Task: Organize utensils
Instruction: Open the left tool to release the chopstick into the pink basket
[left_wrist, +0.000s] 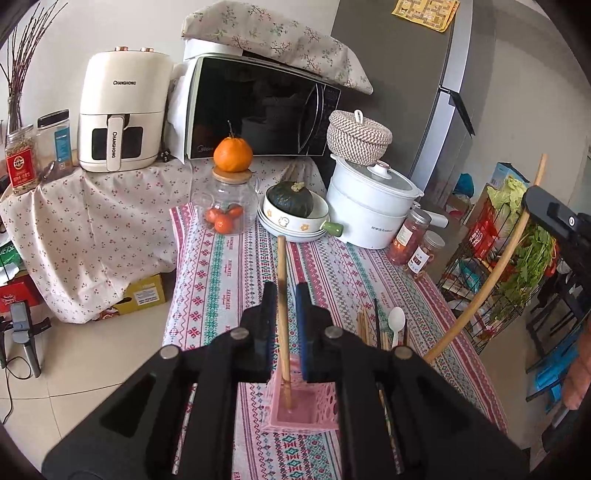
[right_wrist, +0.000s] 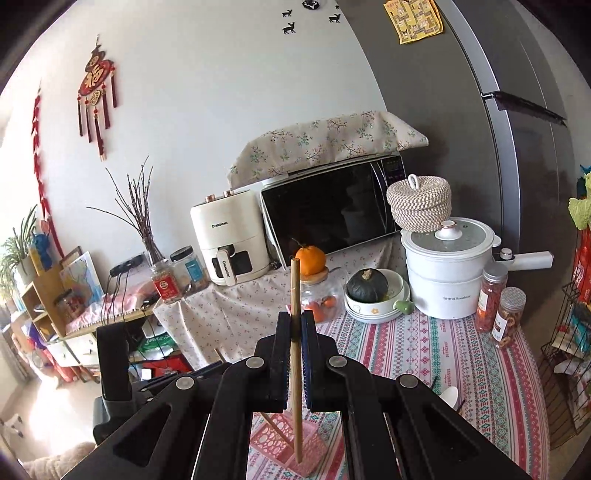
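Nearest the left wrist camera, the left gripper (left_wrist: 286, 314) had its jaws slightly apart, with the first chopstick (left_wrist: 282, 280) standing loose between them and not pressed by either pad. That chopstick's lower end was already down inside the pink basket (left_wrist: 327, 404), which sat on the patterned table (left_wrist: 221, 266) just below the fingers. In the right wrist view, the right gripper (right_wrist: 295, 326) was clamped tight on the second chopstick (right_wrist: 294, 284), which it held upright with the tip hanging above the same basket and not yet in it. Just beside the basket were loose chopsticks (left_wrist: 364, 325) and a white spoon (left_wrist: 397, 319); whether they lay flat or stood in something could not be told. Further back on the table stood a dark squash (left_wrist: 291, 199) in stacked bowls, and behind it the microwave (left_wrist: 258, 107). The step in hand looked like dropping chopsticks into the basket 1 at a time: 1 set down and let go, 1 waiting. The next move probably called for drawing the left gripper clear without tipping the released stick, then lowering the right one straight into the basket before opening.
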